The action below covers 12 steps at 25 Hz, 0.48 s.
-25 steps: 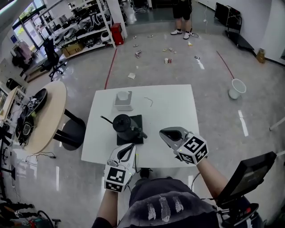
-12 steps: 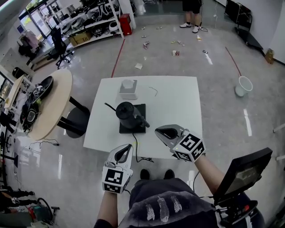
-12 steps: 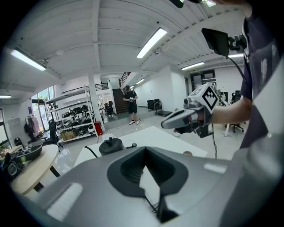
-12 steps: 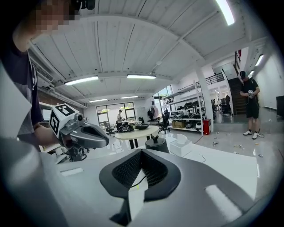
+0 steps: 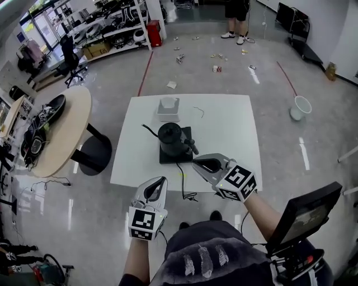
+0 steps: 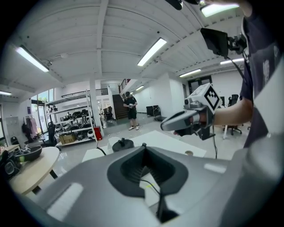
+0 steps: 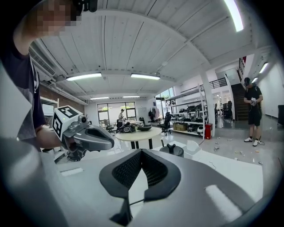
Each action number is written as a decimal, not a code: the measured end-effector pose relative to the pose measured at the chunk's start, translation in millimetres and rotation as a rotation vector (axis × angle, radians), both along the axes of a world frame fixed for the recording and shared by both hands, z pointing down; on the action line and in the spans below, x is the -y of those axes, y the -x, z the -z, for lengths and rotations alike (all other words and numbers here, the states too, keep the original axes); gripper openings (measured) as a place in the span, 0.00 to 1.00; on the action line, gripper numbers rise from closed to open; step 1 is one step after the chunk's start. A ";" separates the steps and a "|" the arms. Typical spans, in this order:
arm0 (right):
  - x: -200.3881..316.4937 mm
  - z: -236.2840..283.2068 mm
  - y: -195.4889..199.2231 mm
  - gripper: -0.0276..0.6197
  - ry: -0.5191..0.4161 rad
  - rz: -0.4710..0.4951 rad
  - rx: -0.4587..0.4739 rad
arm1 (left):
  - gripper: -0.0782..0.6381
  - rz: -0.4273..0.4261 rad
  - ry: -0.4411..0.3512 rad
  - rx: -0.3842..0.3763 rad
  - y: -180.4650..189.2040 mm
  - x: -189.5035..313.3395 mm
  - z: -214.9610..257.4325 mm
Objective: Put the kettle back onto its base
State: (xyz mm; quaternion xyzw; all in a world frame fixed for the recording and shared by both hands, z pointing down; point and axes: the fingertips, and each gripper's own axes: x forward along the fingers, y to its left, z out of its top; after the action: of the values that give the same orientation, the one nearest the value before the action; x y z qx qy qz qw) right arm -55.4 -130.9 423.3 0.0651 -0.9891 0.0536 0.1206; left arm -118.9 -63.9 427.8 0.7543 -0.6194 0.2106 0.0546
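A black gooseneck kettle (image 5: 170,138) stands on its flat black base (image 5: 178,155) in the middle of the white table (image 5: 229,131), spout to the left. The base's cord (image 5: 182,181) runs to the table's front edge. My left gripper (image 5: 159,186) is shut and holds nothing, at the front edge, short of the kettle. My right gripper (image 5: 205,165) is also shut and holds nothing, over the front of the table just right of the base. The kettle's lid (image 6: 122,143) shows beyond the left gripper (image 6: 144,147), and the kettle lid (image 7: 172,150) shows past the right gripper (image 7: 141,150).
A white box (image 5: 168,108) sits on the table behind the kettle. A round wooden table (image 5: 59,134) with gear stands to the left. A white bucket (image 5: 301,106) is on the floor at right. A person (image 5: 237,17) stands far back among scattered litter.
Both grippers have drawn back from the kettle toward the table's front edge, still shut. The kettle has stayed on its base.
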 end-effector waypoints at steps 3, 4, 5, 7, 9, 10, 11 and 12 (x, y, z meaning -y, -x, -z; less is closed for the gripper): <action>-25.7 -2.4 18.9 0.05 -0.002 0.013 -0.023 | 0.11 0.003 -0.007 -0.021 19.6 -20.6 0.1; -34.2 -4.4 24.8 0.05 -0.001 0.016 -0.033 | 0.11 0.003 -0.008 -0.031 25.2 -28.2 -0.8; -43.1 -6.4 30.8 0.05 -0.001 0.020 -0.043 | 0.11 0.004 -0.009 -0.042 31.0 -36.0 -2.2; -60.5 -9.6 42.4 0.05 -0.002 0.027 -0.060 | 0.11 0.006 -0.005 -0.065 41.7 -50.9 -6.2; -75.9 -13.0 52.4 0.05 0.000 0.028 -0.072 | 0.11 -0.001 0.000 -0.084 49.4 -63.1 -10.3; -82.8 -15.1 56.6 0.05 0.003 0.025 -0.076 | 0.11 -0.009 0.001 -0.088 52.0 -68.0 -12.2; -89.0 -17.4 60.0 0.05 0.006 0.020 -0.079 | 0.11 -0.018 0.001 -0.091 53.9 -72.2 -14.3; -94.5 -19.6 62.8 0.05 0.010 0.013 -0.081 | 0.11 -0.029 0.000 -0.094 55.6 -75.6 -16.5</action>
State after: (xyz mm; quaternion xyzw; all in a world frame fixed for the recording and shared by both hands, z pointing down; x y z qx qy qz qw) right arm -118.2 -36.5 442.9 0.0603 -0.9835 0.0549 0.1613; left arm -174.5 11.7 444.3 0.7722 -0.6052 0.1758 0.0807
